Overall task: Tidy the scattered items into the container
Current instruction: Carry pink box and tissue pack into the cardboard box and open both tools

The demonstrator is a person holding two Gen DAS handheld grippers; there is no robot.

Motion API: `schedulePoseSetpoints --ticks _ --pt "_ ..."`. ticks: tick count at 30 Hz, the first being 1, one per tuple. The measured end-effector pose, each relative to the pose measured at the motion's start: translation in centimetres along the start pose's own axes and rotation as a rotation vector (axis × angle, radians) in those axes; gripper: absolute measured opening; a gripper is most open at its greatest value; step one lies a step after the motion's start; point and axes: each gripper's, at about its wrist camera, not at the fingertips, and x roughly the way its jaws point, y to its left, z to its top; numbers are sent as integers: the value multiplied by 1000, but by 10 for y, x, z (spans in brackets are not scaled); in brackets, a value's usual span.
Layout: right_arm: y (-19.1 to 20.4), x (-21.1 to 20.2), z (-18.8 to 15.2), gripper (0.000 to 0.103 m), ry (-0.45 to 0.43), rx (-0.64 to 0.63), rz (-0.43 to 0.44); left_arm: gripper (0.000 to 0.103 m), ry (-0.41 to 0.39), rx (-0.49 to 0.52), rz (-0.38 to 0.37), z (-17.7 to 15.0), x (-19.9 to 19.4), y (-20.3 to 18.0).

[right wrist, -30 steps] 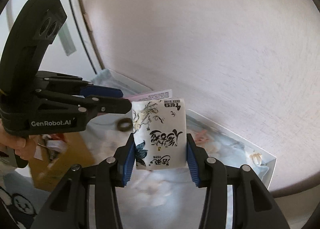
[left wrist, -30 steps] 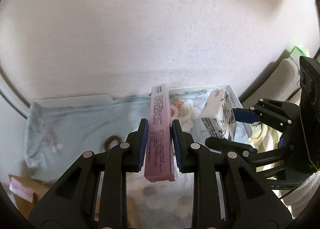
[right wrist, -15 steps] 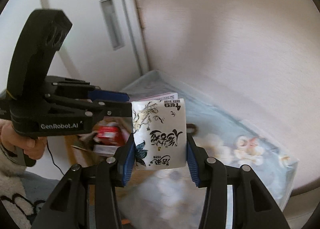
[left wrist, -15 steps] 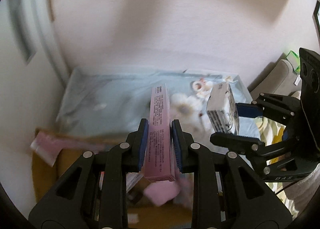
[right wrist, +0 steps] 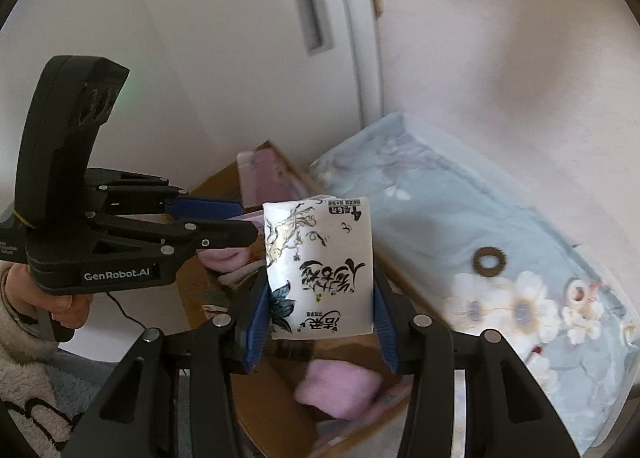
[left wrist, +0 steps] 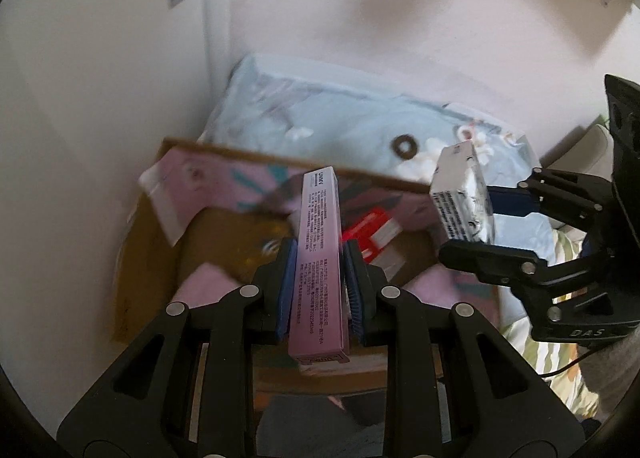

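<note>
My left gripper (left wrist: 318, 278) is shut on a long pink box (left wrist: 320, 258) and holds it above an open cardboard box (left wrist: 136, 242). My right gripper (right wrist: 318, 314) is shut on a white tissue pack (right wrist: 320, 266) with black ink drawings, also above the cardboard box (right wrist: 212, 182). The tissue pack shows in the left wrist view (left wrist: 462, 198) at the right, and the left gripper shows in the right wrist view (right wrist: 240, 224). The cardboard box holds pink packets (left wrist: 192, 186), a red and white pack (left wrist: 372, 234) and a pink soft item (right wrist: 340, 388).
A light blue floral cloth (left wrist: 340, 130) covers the surface behind the box, with a brown ring (left wrist: 405, 145) lying on it, also in the right wrist view (right wrist: 489, 260). A white door (right wrist: 240, 38) and a wall stand behind. A hand (right wrist: 60, 304) grips the left tool.
Both grippers have swung left from over the floral cloth to over the cardboard box, still holding the pink box and the tissue pack.
</note>
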Motion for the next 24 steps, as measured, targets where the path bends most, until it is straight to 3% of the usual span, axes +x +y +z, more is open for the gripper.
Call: schedulePoseSetpoints --ticks 15,16,17,18,19,21,23,24 --pt "35 37 -20 43 137 -2 1 24 95 -92 3 -31 24 44" --pt "35 39 -20 44 144 2 -6 28 108 -102 -5 -31 25 45" --pt "34 42 -20 45 154 12 -9 47 125 -109 -3 -31 26 45" --pt "32 45 -20 46 170 25 -10 75 142 -110 18 -31 27 44" --pt "31 49 -20 50 187 38 -14 84 143 -101 56 -31 27 42" --pt "31 53 -21 55 207 44 -31 89 106 -67 87 -30 19 37" --pt "32 51 -22 70 207 40 -33 90 95 -48 97 -30 14 32" --pt "32 50 -22 73 200 42 -33 90 94 -44 104 -30 12 30"
